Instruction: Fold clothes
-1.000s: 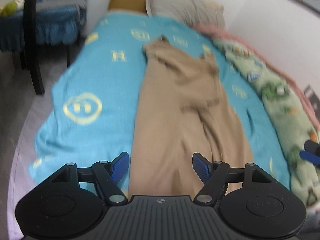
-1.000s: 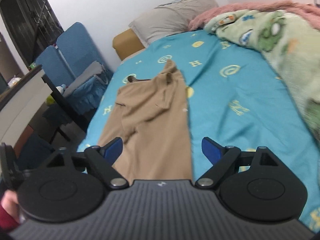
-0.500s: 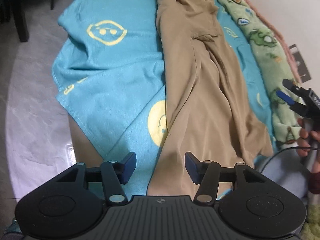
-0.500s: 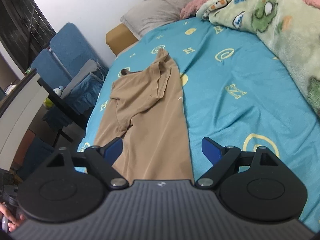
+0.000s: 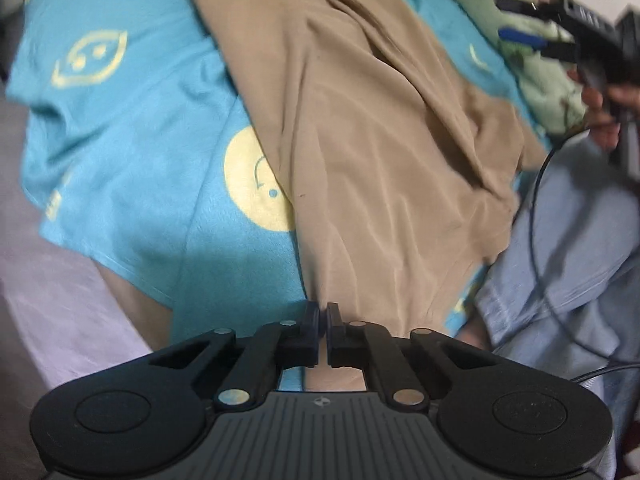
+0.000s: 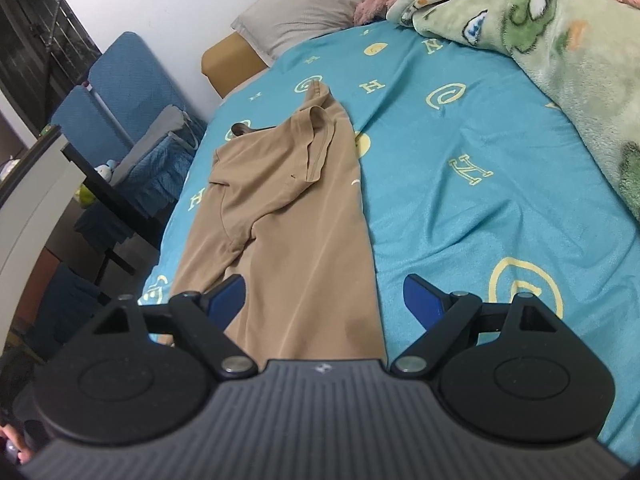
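One tan garment lies lengthwise on the bed's turquoise sheet, doubled along its length, collar toward 12 o'clock. The left gripper is clamped on its hem at 6 o'clock. The right gripper hovers above, fingers apart. Crosswise folds seem left.

We read yellow letters on the teal bedsheet: an "H" mid-bed, an "N" farther right.
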{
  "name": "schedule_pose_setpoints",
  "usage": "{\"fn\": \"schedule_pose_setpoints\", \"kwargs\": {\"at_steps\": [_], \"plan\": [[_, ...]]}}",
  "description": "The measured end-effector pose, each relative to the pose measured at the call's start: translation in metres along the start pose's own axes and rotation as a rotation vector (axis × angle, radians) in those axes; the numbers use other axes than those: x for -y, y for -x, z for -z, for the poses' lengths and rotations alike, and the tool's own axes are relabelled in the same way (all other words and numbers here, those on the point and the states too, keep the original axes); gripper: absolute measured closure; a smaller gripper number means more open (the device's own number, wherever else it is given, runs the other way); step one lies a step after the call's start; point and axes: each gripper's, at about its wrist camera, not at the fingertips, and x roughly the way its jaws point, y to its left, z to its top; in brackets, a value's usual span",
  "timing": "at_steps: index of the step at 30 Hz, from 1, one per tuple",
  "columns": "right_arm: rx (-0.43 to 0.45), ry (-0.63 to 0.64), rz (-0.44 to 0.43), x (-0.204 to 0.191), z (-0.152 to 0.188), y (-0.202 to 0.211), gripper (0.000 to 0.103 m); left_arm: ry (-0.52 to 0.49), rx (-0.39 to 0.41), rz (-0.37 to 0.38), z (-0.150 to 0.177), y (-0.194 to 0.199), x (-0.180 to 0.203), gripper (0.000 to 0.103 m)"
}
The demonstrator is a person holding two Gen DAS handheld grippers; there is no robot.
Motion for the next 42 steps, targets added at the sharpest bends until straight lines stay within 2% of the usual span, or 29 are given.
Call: {"fn": "schedule_pose_setpoints", "kwargs": {"at_steps": [2,6,10,12,16,19,21,23,24,25,26,28,29,31,33,37,41,42], "plan": [[-0.002,-0.003,-0.001,0.001,0.0,0.001,0.016,-0.061,-0.015,-0.031,-0.002,0.001,0.01,0.102],[-0.011,-0.02,-0.004,0.004,0.001,0.003,0.016,-0.119,0.024,-0.195,-0.006,0.027,0.053,0.102],[-0.025,-0.025,0.005,0.009,0.004,0.005,0.016,-0.193,0.08,-0.358,-0.011,0.047,0.119,0.102],[-0.035,-0.028,0.014,0.012,0.006,0.005,0.016,-0.216,0.108,-0.392,-0.016,0.051,0.151,0.103],[-0.079,-0.048,0.0,0.018,0.011,0.002,0.016,-0.262,0.113,-0.34,-0.023,0.031,0.205,0.102],[-0.161,-0.065,-0.033,0.023,0.018,-0.003,0.016,-0.261,0.036,-0.213,-0.019,0.002,0.23,0.1],[-0.24,-0.1,-0.082,0.028,0.025,-0.008,0.016,-0.198,0.012,-0.107,-0.016,-0.007,0.228,0.098],[-0.308,-0.146,-0.142,0.033,0.032,-0.011,0.016,-0.106,0.073,-0.047,-0.016,0.002,0.211,0.091],[-0.32,-0.147,-0.145,0.032,0.034,-0.012,0.02,-0.06,0.105,-0.019,-0.016,0.007,0.203,0.089],[-0.333,-0.148,-0.147,0.032,0.036,-0.013,0.027,0.024,0.161,0.009,-0.015,0.015,0.188,0.085],[-0.344,-0.15,-0.143,0.032,0.037,-0.014,0.026,0.11,0.212,0.03,-0.013,0.021,0.171,0.08],[-0.364,-0.156,-0.107,0.033,0.041,-0.02,0.025,0.293,0.318,0.044,-0.005,0.031,0.135,0.057],[-0.378,-0.16,-0.089,0.035,0.043,-0.024,0.025,0.389,0.375,0.035,0.0,0.033,0.116,0.053],[-0.396,-0.144,-0.074,0.032,0.046,-0.028,0.025,0.598,0.41,0.057,0.011,0.031,0.081,0.052],[-0.409,-0.115,-0.071,0.027,0.049,-0.03,0.025,0.72,0.431,0.073,0.017,0.029,0.065,0.05],[-0.458,-0.072,-0.094,0.015,0.059,-0.027,0.025,0.773,0.434,0.008,0.013,0.026,0.061,0.037],[-0.537,-0.077,-0.129,0.002,0.073,-0.024,0.025,0.749,0.299,-0.092,0.002,-0.003,0.057,0.033],[-0.55,-0.067,-0.128,-0.003,0.077,-0.022,0.025,0.738,0.275,-0.095,0.002,-0.01,0.056,0.033]]}}
